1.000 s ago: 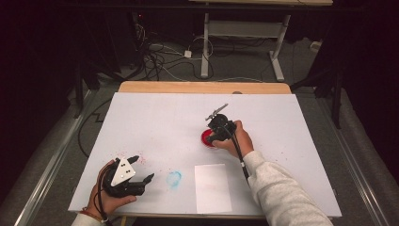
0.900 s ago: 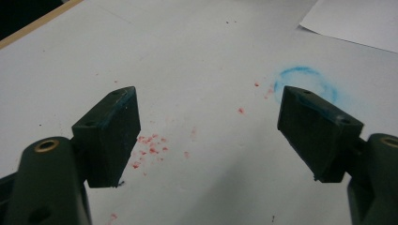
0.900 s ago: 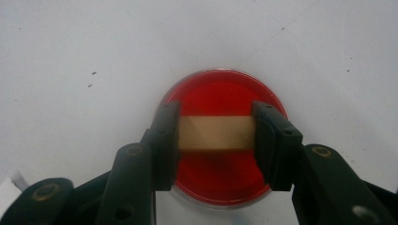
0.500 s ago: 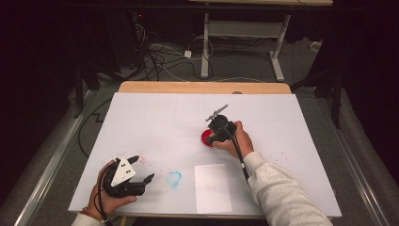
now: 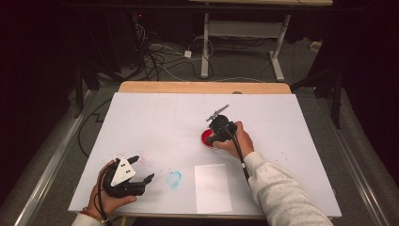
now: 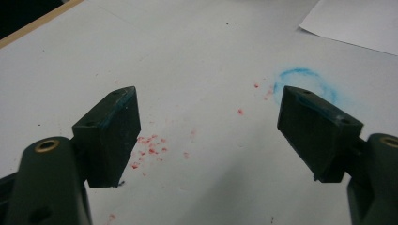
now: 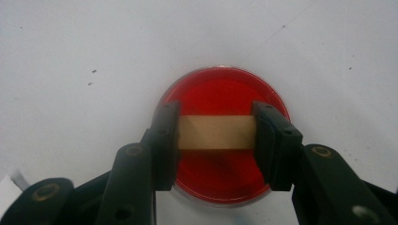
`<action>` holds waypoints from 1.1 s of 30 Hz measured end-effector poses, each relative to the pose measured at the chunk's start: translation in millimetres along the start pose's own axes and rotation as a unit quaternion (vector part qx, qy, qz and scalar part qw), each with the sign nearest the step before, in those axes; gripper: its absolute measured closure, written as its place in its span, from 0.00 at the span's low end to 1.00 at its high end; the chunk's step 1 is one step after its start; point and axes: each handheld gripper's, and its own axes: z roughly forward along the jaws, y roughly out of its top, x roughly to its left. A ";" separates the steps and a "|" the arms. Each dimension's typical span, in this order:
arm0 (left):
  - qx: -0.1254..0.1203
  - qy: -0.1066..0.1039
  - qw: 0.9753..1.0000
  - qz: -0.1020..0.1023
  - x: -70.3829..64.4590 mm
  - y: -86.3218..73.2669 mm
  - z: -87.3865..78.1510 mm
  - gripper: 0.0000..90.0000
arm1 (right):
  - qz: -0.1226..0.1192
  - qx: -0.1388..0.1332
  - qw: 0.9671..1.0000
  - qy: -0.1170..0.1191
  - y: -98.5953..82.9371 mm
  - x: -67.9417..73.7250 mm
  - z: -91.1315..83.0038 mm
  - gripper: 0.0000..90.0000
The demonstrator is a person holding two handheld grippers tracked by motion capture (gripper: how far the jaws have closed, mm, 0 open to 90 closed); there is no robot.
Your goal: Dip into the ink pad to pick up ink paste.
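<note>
- Two tongs are in your hands over the white worktop (image 5: 160, 127).
- Your right tongs (image 7: 217, 132), at centre frame in the high view, are clamped on a tan wooden block (image 7: 217, 132) held over a round red dish (image 7: 220, 93).
- Your left tongs (image 6: 209, 126), at lower left in the high view, stand wide apart, gripping nothing, above red specks (image 6: 150, 145) and beside a blue ring mark (image 6: 305, 82).
- A white paper sheet (image 5: 212, 187) lies at bottom centre.

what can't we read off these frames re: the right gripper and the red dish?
- Right gripper view: the wooden block clamped by the right gripper hides the middle of the red dish; whether the block touches the red is unclear.
- High view: hand and gripper cover most of the dish.
- Left gripper, open: blue ring mark partly behind a jaw.
</note>
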 end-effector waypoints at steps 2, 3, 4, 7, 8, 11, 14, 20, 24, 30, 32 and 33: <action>-0.001 0.000 1.000 -0.003 1.1 -0.4 0.2 0.23 | -0.001 0.001 1.000 0.001 0.2 0.1 0.0 0.62; 0.000 0.000 1.000 -0.002 1.7 -0.3 0.1 0.23 | -0.003 0.001 1.000 0.000 0.3 0.3 0.1 0.62; -0.001 0.000 1.000 -0.003 2.0 -0.2 0.3 0.23 | -0.003 0.001 1.000 0.000 0.4 0.3 0.1 0.62; -0.003 0.001 1.000 0.001 2.6 -0.3 0.4 0.24 | -0.001 0.001 1.000 0.002 0.1 -0.1 0.1 0.62; -0.003 0.002 1.000 0.001 2.4 -0.6 0.3 0.24 | -0.005 0.001 1.000 0.000 0.2 0.2 0.1 0.62; -0.002 0.003 1.000 0.002 2.0 -0.9 -0.6 0.24 | -0.002 0.004 1.000 -0.003 0.2 1.4 0.0 0.62; -0.003 0.003 1.000 0.001 1.8 -1.3 -1.1 0.24 | -0.003 0.003 1.000 -0.003 0.1 1.4 -0.1 0.62; -0.002 0.002 1.000 -0.007 2.5 -2.2 -1.0 0.24 | -0.006 0.003 1.000 -0.004 0.4 1.5 0.1 0.62; -0.001 0.001 1.000 -0.007 2.4 -3.0 -1.3 0.24 | -0.005 0.004 1.000 -0.004 0.7 2.1 -0.1 0.62; -0.002 -0.001 1.000 -0.008 3.2 -3.0 -1.1 0.24 | -0.007 0.007 1.000 -0.006 0.8 2.3 -0.2 0.62; 0.000 0.000 1.000 -0.007 2.8 -2.8 -0.7 0.24 | -0.006 0.006 1.000 -0.005 0.6 2.3 -0.1 0.62; -0.001 -0.001 1.000 -0.007 2.6 -2.4 -0.7 0.24 | -0.008 0.004 1.000 -0.007 0.6 2.2 0.0 0.62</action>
